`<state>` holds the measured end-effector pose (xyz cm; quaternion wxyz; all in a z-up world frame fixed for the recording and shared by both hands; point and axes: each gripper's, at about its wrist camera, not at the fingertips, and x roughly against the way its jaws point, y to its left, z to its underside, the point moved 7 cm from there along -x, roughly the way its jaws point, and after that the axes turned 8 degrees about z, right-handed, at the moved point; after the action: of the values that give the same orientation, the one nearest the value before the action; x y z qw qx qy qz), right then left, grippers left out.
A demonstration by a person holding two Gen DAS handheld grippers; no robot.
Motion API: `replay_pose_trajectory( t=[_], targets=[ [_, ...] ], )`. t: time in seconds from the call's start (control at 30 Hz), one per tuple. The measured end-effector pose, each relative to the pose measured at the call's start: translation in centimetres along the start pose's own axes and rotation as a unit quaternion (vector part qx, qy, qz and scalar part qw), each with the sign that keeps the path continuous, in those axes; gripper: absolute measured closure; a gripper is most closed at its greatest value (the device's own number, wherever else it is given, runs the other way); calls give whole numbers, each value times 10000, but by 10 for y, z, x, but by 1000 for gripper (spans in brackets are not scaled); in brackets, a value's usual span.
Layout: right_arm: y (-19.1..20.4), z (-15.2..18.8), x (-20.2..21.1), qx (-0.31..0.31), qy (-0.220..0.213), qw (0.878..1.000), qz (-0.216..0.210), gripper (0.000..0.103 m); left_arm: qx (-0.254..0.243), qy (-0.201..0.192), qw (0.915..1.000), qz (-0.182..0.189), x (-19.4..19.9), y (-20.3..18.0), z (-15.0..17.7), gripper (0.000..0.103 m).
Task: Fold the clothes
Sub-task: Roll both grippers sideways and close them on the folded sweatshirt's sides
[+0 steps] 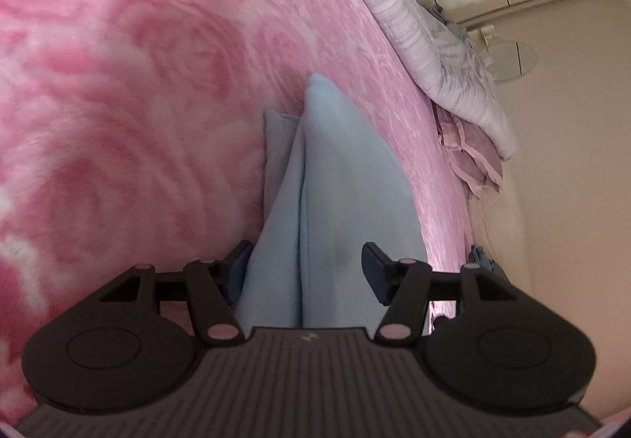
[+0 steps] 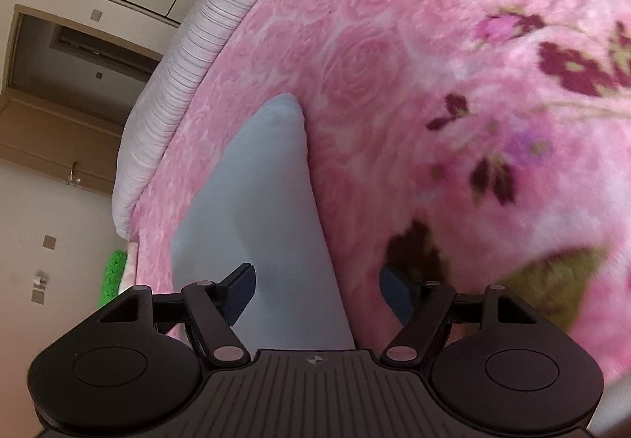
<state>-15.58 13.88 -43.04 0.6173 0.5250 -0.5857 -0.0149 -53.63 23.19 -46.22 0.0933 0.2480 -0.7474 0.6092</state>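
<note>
softly creased blue garment (image 1: 315,177), plush rose blanket (image 1: 138,83)

garment on the blanket, pillow along the bed's far edge

the garment (image 1: 315,177) lay on the blanket (image 1: 138,83), running forward from between the left gripper (image 1: 303,268) fingers. a pillow (image 1: 434,55) lay along the far edge, right of the garment. in the right wrist view the pillow (image 2: 189,71) lay left of the garment (image 2: 264,209).
</note>
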Motion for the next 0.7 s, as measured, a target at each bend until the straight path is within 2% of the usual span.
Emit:
replay_pose_trajectory(
  t=[0.37, 0.43, 0.5, 0.57, 0.7],
  targets=[
    [15, -22, -43, 90, 244, 9987, -438, 30, 44, 433, 9982, 425, -34, -3, -10, 50],
    [18, -21, -46, 177, 335, 9978, -551, 31, 18, 503, 9976, 474, -39, -4, -11, 54],
    [20, -20, -50, 329, 420, 9966, -625, 36, -3, 562, 9972, 485, -45, -3, -11, 65],
    [20, -19, -55, 442, 460, 9961, -611, 47, 36, 623, 9965, 554, -50, -2, -12, 69],
    [17, -22, -65, 344, 511, 9942, -879, 49, 188, 760, 9944, 713, -58, 2, -17, 74]
  ],
)
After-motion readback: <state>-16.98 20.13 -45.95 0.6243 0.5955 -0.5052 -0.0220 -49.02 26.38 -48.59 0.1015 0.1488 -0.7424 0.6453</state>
